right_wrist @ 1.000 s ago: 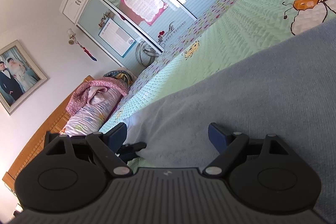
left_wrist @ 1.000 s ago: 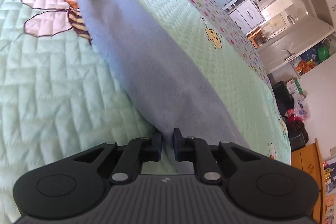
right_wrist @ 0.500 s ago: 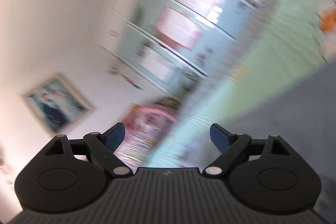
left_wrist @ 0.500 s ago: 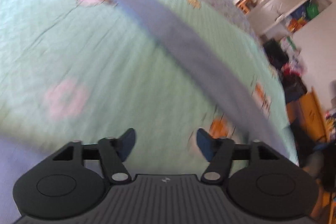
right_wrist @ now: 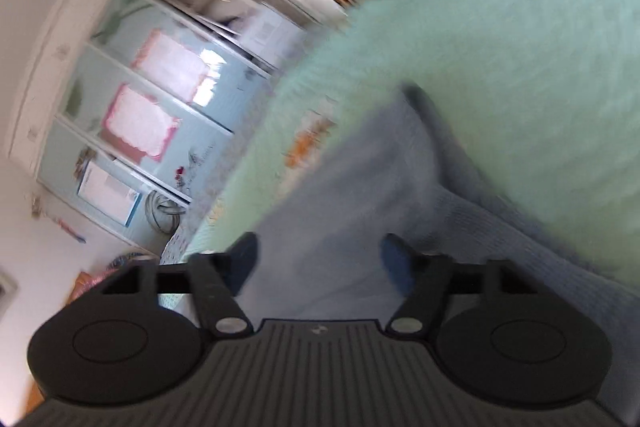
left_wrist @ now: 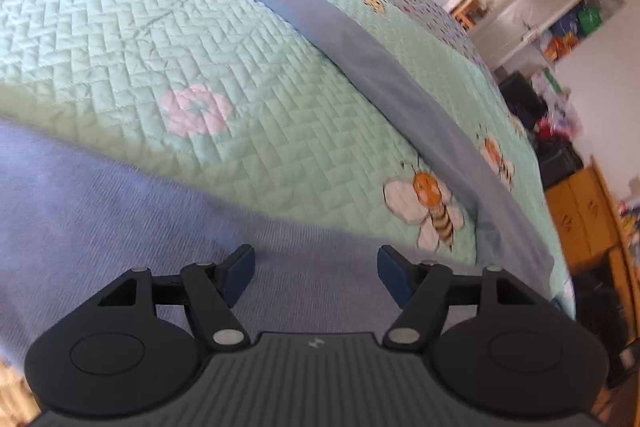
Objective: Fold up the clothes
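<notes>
Your left hand-held gripper [left_wrist: 316,269] is spread wide w/ nothing between the fingers, hovering just over the blue garment [left_wrist: 120,227]. That cloth lies on the bed's green quilted bedspread [left_wrist: 120,39], body portion filling the near part of the left view. One long narrow strip, prob a sleeve [left_wrist: 360,47], runs away diagonally across the quilt, passing a bee print [left_wrist: 434,209] and ending near another at the far end.

Your right hand-held gripper [right_wrist: 318,261] is also apart, empty, over the same blue garment [right_wrist: 352,179]; bedspread [right_wrist: 500,67] beyond it.

Progress, as a judgement: the garment isn't a compact folded stack. That sleeve stretched out straight says at least one part remains spread; whether the body is already doubled over, I can't tell, since only its top surface shows. So folding looks partway or less, w/ the sleeve and prob more left to bring in.

Hard to read: right view is heavily blurred, so cloth edges and creases there are mush. A dark streak on the garment in that view — shadow or fold, can't say. Garment's near edge is hidden under both grippers, its left side is cut off by the frame, and the far sleeve end is bunched, so cuff details unclear. Collar, hem: not identifiable.
</notes>
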Demonstrator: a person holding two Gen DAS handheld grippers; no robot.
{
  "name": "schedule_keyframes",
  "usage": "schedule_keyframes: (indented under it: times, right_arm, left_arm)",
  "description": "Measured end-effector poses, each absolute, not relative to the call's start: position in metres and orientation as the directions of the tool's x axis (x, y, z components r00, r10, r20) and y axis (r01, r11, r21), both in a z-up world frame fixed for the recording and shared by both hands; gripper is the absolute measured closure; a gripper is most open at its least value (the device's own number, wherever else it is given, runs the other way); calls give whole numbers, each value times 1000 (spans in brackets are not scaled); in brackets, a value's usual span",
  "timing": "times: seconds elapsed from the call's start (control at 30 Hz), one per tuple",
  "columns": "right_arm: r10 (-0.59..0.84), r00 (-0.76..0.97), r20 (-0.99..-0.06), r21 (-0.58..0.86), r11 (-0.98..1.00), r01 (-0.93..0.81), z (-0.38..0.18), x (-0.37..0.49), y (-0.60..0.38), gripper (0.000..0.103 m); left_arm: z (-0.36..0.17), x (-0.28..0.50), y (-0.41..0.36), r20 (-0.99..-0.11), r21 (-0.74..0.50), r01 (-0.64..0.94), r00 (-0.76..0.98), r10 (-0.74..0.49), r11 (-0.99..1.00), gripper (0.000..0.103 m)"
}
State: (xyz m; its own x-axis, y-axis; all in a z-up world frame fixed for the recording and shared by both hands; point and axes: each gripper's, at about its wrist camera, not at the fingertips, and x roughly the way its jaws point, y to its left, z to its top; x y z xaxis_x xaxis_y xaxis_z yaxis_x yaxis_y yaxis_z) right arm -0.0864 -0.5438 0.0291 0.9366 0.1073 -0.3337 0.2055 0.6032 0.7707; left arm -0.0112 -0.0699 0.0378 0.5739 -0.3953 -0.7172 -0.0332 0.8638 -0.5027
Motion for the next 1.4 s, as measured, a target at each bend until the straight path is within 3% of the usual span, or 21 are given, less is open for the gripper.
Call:
schedule_keyframes:
  times: [0.1, 0.17, 0.2, 0.27, 0.33, 0.37, 0.5, 0.53, 0.6, 0.63, 0.73, 0.83, 0.9, 0.97, 1.0, 1.4]
  right_arm:
    - [232, 929, -287, 753, 654, 69, 44, -91, -511, 20]
    - [244, 896, -371, 726, 677, 117, 26, -83, -506, 20]
    - [227, 875, -428, 707, 688, 167, 15, -79, -508, 41]
    - [194, 830, -522, 670, 696, 259, -2, -73, -511, 68]
    - [166, 830, -532, 687, 658, 309, 11, -82, -515, 55]
    - [150, 839, -523, 673, 677, 299, 21, -87, -508, 39]
    - [284, 843, -456, 724, 670, 166, 26, -100, -477, 20]
    - [303, 808, -506, 713, 673, 194, 13, -97, -472, 20]
    - [282, 781, -557, 683, 691, 238, -4, -95, -466, 37]
    - [261, 787, -559, 676, 693, 250, -1, -98, -464, 37]
    - [212, 779, -590, 646, 702, 298, 22, -101, -450, 32]
    - [277, 807, -521, 642, 751, 156, 44, -116, -422, 27]
    - [336, 796, -504, 653, 751, 96, 44, -109, -406, 18]
    - [344, 741, -577, 661, 729, 176, 20, -97, -399, 18]
    - [338, 714, -613, 656, 722, 221, 8, -93, -397, 22]
    - [271, 754, -599, 616, 757, 218, 5, -118, -381, 21]
  left_arm:
    - [32, -23, -68, -736, -475, -26, 560, -381, 880, 32]
    - [17, -29, -59, -740, -493, -55, 552, -386, 868, 32]
    - [16, -31, -55, -725, -509, -46, 561, -400, 859, 32]
    - [15, -34, -48, -707, -538, -42, 566, -424, 842, 32]
    - [14, -34, -41, -696, -576, -69, 564, -444, 815, 32]
    - [14, -35, -38, -689, -595, -86, 565, -453, 799, 32]
    - [18, -43, -28, -667, -640, -104, 567, -483, 762, 32]
    - [18, -45, -24, -661, -650, -106, 568, -490, 753, 32]
    - [19, -50, -9, -654, -672, -131, 567, -501, 729, 32]
    - [20, -52, -1, -650, -681, -143, 567, -505, 718, 31]
    - [33, -62, 24, -639, -667, -129, 606, -475, 734, 31]
    - [37, -71, 50, -619, -662, -126, 647, -444, 739, 30]
    - [29, -75, 62, -631, -656, -160, 653, -419, 737, 28]
    - [15, -76, 73, -654, -656, -200, 633, -415, 728, 28]
    - [12, -78, 77, -634, -680, -196, 641, -432, 706, 27]
    - [10, -70, 92, -622, -726, -244, 632, -463, 642, 26]
